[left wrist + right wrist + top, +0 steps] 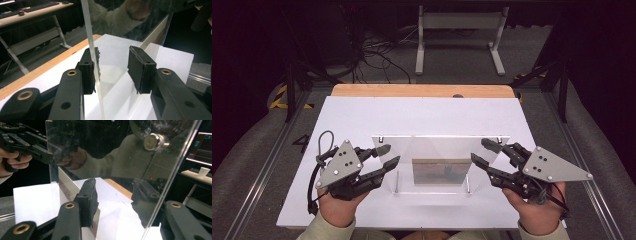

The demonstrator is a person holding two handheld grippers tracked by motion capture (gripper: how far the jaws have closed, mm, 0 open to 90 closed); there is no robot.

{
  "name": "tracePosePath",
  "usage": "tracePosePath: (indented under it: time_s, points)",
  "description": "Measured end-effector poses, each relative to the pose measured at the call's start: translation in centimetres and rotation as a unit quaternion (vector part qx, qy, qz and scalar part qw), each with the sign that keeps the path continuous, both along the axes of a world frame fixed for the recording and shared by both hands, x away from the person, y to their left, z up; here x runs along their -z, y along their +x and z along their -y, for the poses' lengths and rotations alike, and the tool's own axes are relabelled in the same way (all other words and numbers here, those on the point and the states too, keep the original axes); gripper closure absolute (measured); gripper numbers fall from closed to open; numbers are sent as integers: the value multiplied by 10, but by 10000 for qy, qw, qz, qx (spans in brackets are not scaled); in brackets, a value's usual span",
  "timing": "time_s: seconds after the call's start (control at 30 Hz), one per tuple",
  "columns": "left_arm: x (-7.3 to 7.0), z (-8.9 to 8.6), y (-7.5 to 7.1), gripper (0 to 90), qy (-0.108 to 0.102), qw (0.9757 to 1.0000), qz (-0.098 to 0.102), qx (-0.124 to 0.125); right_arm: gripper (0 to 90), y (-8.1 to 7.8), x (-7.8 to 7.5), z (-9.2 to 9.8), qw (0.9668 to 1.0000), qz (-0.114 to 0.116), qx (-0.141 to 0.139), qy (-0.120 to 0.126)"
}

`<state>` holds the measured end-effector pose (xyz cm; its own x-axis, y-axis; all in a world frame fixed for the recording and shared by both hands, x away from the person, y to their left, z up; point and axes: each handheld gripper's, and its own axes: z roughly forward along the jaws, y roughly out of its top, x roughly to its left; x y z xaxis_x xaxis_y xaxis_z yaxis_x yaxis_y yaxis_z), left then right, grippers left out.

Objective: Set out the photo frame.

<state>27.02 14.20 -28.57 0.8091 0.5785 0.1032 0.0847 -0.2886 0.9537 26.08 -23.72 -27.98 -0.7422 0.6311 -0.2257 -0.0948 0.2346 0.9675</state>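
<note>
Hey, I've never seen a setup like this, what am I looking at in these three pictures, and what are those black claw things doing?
A person sits at a white table with a hand-held gripper in each hand: the left gripper and the right gripper. One picture looks down from above. The other two come from small cameras riding on each gripper, looking along its black fingers. Between the hands is a clear plastic sheet with small metal studs, so it looks like a stand. In the left gripper view, the sheet's edge runs between the fingers, against one pad with a gap to the other. In the right gripper view, the sheet also passes between the fingers, but I cannot tell if they pinch it.
</note>
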Motion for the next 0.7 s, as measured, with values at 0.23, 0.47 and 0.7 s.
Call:
tracePosePath:
  time_s: [0.23,0.47,0.7]
  points:
    - [9,2,6,519,-105,9998,67,-162,475,12,11,-4,9999,73,73,6]
    - [21,2,23,432,-180,9996,-84,-188,429,33,27,-6,9994,-215,266,-35]
    - [33,4,35,375,-216,9995,-92,-191,400,47,41,-7,9978,-570,336,-60]
